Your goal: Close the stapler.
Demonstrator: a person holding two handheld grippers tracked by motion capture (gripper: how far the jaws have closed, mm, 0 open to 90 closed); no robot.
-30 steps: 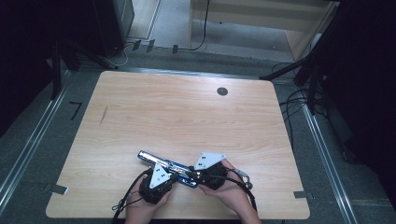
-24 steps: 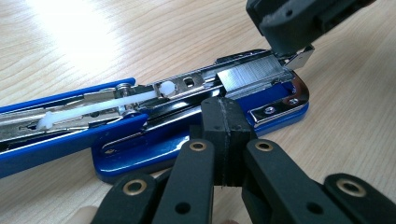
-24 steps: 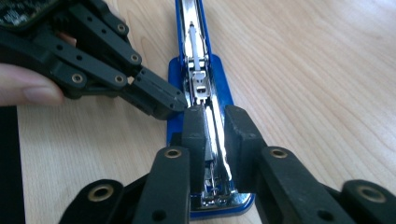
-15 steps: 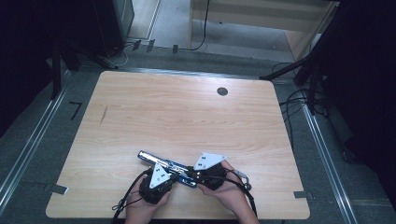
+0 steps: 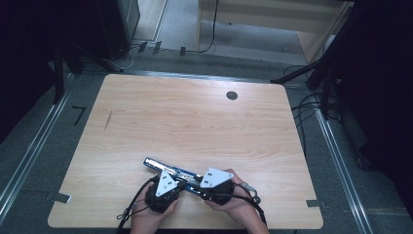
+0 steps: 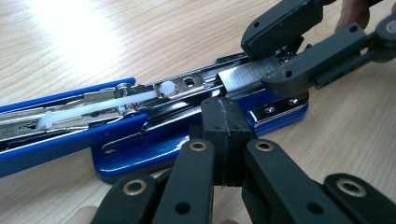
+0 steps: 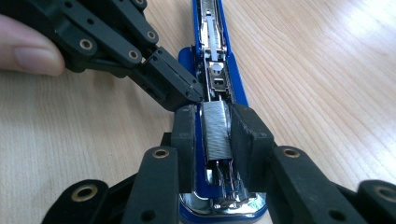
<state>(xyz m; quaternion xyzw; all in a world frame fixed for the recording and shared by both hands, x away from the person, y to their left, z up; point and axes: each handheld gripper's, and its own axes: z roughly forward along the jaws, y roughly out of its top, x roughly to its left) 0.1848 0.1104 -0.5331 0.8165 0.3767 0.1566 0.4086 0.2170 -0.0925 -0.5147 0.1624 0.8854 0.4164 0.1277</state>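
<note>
High view: a blue stapler [image 5: 168,169] lies opened flat near the front edge of a wooden table [image 5: 195,122], both hands on it.
Long axis: the stapler runs from far-left toward near-right, its open staple channel facing up.
Left gripper [image 6: 223,140]: jaws clenched together with nothing between them, tips pressed against the stapler's side at mid-length, steadying it.
Right gripper [image 7: 214,135]: it looks along the channel from the near-right end; its jaws have just been opening and stand on both sides of a strip of staples [image 7: 217,130], whether gripping cannot be told.
Staples: between the right pads, over the channel and in line with it.
Nearer hand: the right; seating the strip looks like its job.
</note>
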